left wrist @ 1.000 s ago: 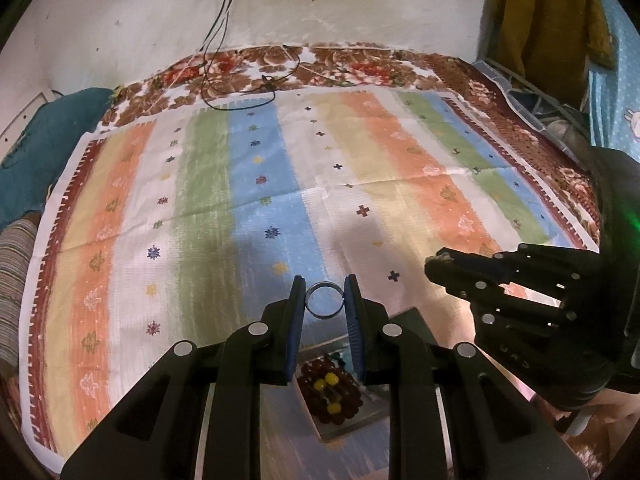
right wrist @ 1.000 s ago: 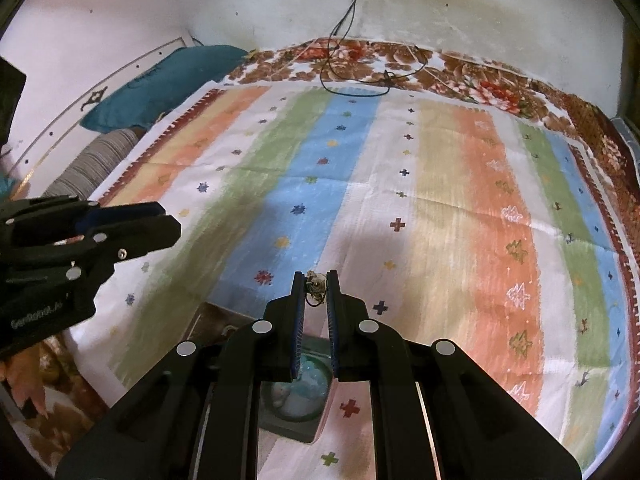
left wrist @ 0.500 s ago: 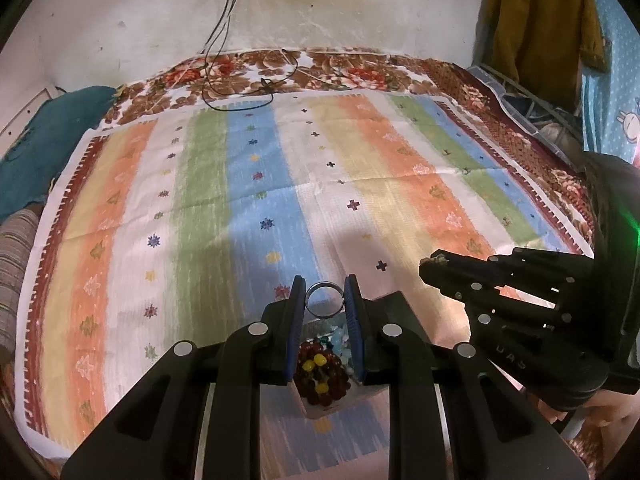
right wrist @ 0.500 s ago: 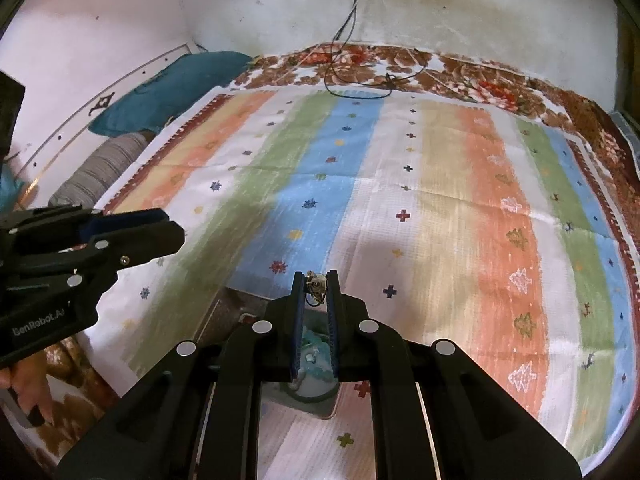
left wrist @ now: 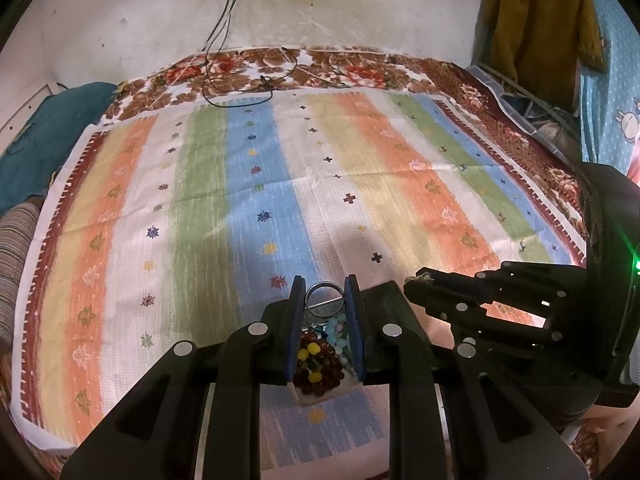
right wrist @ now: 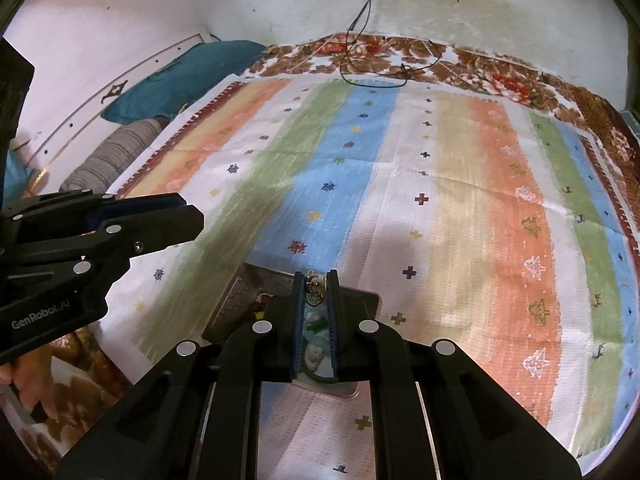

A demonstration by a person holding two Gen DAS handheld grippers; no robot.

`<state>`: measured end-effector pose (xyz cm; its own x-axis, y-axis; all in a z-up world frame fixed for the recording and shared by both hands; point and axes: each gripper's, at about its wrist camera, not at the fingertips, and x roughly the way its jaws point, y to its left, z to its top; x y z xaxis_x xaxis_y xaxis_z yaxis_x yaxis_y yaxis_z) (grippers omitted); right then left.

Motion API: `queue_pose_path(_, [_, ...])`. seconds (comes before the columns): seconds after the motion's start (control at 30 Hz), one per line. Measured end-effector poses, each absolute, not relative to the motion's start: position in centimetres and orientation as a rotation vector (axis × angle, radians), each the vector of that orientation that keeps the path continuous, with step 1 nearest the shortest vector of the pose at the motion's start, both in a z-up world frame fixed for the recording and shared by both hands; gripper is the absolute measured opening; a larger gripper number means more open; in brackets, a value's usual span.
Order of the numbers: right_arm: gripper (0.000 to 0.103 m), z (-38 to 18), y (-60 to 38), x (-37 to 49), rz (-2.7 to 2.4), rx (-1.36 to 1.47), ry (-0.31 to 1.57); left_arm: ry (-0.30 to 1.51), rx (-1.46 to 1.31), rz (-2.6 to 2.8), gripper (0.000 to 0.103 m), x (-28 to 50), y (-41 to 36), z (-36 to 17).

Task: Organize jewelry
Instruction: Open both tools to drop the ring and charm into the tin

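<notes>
Two claws each pinched a piece over a tray on the bed: the left claw held a silver ring, the right claw a small earring. Beads already lay in the tray; both pieces remained unplaced.

Striped bedspread: open ahead & both sides. Obstacles: jewelry tray below grippers; cables nr wall.
</notes>
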<state>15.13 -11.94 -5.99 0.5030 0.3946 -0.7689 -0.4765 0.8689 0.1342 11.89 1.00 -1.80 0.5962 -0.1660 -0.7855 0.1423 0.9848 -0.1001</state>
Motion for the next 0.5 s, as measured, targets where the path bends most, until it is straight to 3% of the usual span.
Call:
queue_pose_path(0.13, [0.014, -6.2, -11.8, 15.2, 0.535, -0.099, 0.919, 0.940, -0.037, -0.178, 0.020, 11.9, 1.1, -1.9])
queue_pose_path(0.23, [0.040, -6.1, -12.1, 15.2, 0.519, -0.098, 0.919, 0.940, -0.053, -0.162, 0.028, 12.0, 1.6, -1.7])
queue_pose_path(0.33, [0.042, -5.7, -12.6, 15.0, 0.513, -0.097, 0.902, 0.939, -0.072, -0.150, 0.031, 12.0, 2.2, -1.6])
queue_pose_path(0.43, [0.048, -5.5, -13.0, 14.5, 0.482, -0.112, 0.882, 0.950, -0.085, -0.138, 0.041, 11.6, 2.7, -1.7])
queue_pose_path(0.5, [0.055, -5.2, -13.2, 14.1, 0.458, -0.144, 0.856, 0.947, -0.082, -0.130, 0.054, 11.1, 2.7, -1.6])
